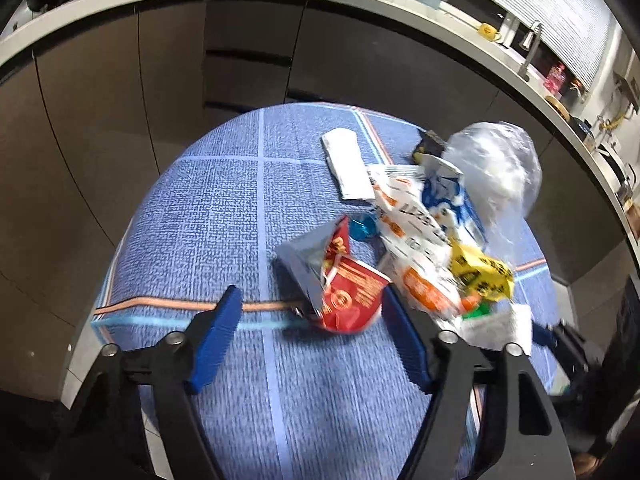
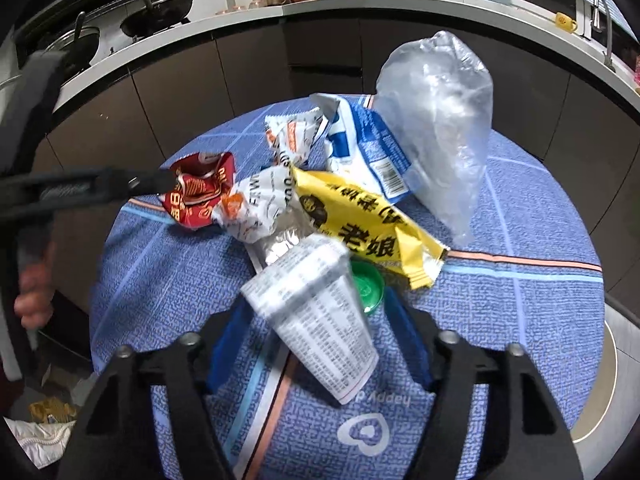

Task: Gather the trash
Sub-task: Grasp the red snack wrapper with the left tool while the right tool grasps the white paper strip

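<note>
A pile of trash lies on a round table with a blue cloth [image 1: 224,208] [image 2: 520,320]. A red snack wrapper [image 1: 348,292] [image 2: 200,196] lies just ahead of my open left gripper [image 1: 308,312], between its blue fingers. My right gripper [image 2: 312,320] is open around a white printed paper cup [image 2: 320,320] lying on its side. Beside it are a green lid [image 2: 366,284], a yellow wrapper [image 2: 360,224] [image 1: 484,272], a white-orange wrapper [image 1: 416,240] [image 2: 256,208], a blue-white packet [image 2: 360,144] [image 1: 444,196] and a clear plastic bag [image 2: 440,120] [image 1: 496,168].
A folded white tissue [image 1: 348,164], a blue foil ball [image 1: 364,226] and a dark small packet [image 1: 430,144] lie farther on the table. Dark cabinets [image 1: 248,52] under a grey counter curve behind it. More rubbish lies on the floor at the lower left [image 2: 44,420].
</note>
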